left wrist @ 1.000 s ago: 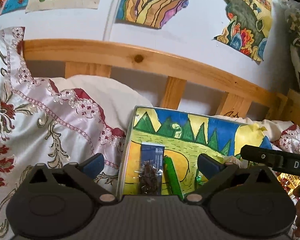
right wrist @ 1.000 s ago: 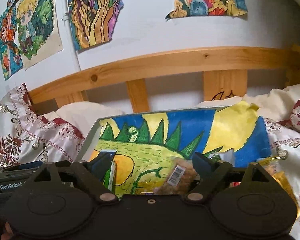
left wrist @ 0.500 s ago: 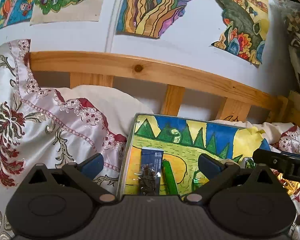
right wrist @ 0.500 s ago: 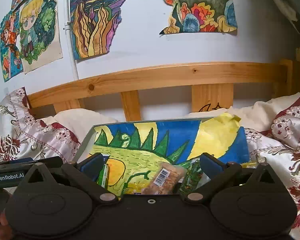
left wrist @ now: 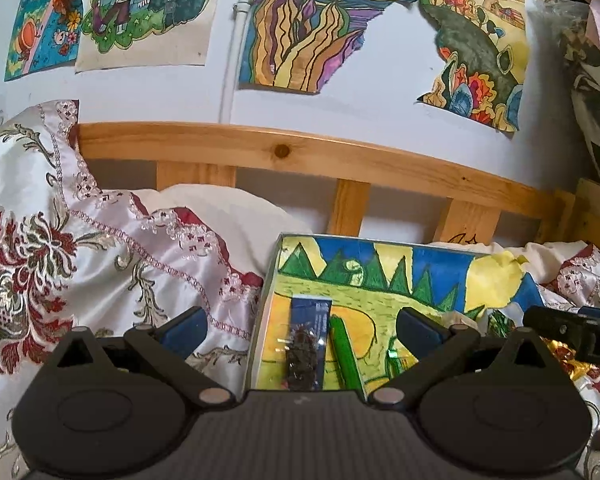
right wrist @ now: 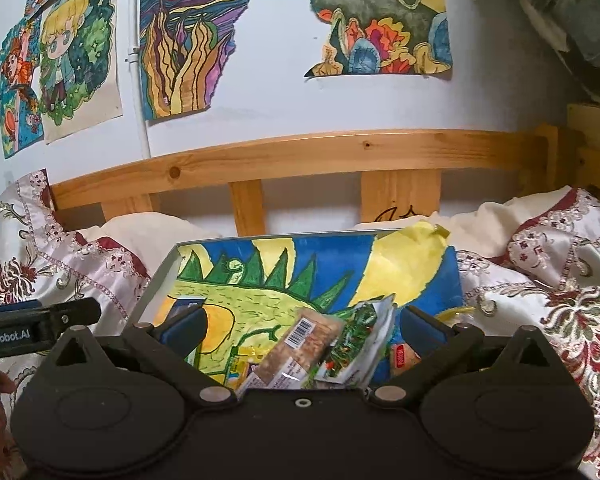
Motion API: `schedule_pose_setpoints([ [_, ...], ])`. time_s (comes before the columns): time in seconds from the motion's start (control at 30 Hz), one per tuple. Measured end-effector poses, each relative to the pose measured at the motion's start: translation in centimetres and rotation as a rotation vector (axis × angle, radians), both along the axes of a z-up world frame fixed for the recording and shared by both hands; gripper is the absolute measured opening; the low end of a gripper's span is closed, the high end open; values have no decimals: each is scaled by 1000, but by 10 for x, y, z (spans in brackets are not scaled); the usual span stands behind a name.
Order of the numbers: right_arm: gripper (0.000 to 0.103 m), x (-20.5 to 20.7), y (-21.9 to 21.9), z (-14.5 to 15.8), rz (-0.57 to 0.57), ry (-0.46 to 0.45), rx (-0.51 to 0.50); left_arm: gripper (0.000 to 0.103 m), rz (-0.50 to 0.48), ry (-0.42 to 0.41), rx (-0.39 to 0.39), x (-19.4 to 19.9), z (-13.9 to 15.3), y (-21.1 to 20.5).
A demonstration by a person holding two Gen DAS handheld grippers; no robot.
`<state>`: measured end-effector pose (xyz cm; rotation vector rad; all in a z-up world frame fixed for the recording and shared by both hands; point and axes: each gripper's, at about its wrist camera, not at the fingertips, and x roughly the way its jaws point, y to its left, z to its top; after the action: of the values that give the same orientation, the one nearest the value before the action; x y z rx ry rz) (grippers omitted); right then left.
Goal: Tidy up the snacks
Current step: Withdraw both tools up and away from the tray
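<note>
Both hand-held grippers drawn back from the tray, empty

Right hand-held gripper point(right wrist: 300, 326) has just opened wide, left hand-held gripper point(left wrist: 300, 326) open too; clear-wrapped brown snack bar point(right wrist: 296, 350) lies released on the drawing-lined flat tray point(right wrist: 162, 276) — next packet awaits.

Snack packets point(right wrist: 300, 352) (flat) on painted tray point(right wrist: 156, 280)

Both cameras sit low and close before the tray point(left wrist: 269, 280), facing the headboard point(right wrist: 300, 148); left one nearer its left edge, right one rightward.
</note>
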<state>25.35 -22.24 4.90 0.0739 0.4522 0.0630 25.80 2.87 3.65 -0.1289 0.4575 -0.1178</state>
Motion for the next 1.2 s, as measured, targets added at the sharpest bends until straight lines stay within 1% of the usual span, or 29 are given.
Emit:
schedule_pose_setpoints([
  [0.23,102,-15,-2,4,-21,-14,-14,103,-5,7,10,-17,0,-6],
  [0.43,102,-29,-1,7,-8,-25,-38,103,-14,8,20,-31,3,-11],
  [0.77,102,-53,2,14,0,-38,-53,103,2,-4,16,-54,13,-12],
  [0.93,102,-66,3,17,-4,-50,-52,103,15,-6,13,-68,14,-11],
  [1.07,102,-76,2,17,-12,-60,-42,103,56,-18,28,-81,13,-13],
  [1.2,102,-84,1,14,-21,-56,-31,103,67,-28,30,-94,10,-17],
])
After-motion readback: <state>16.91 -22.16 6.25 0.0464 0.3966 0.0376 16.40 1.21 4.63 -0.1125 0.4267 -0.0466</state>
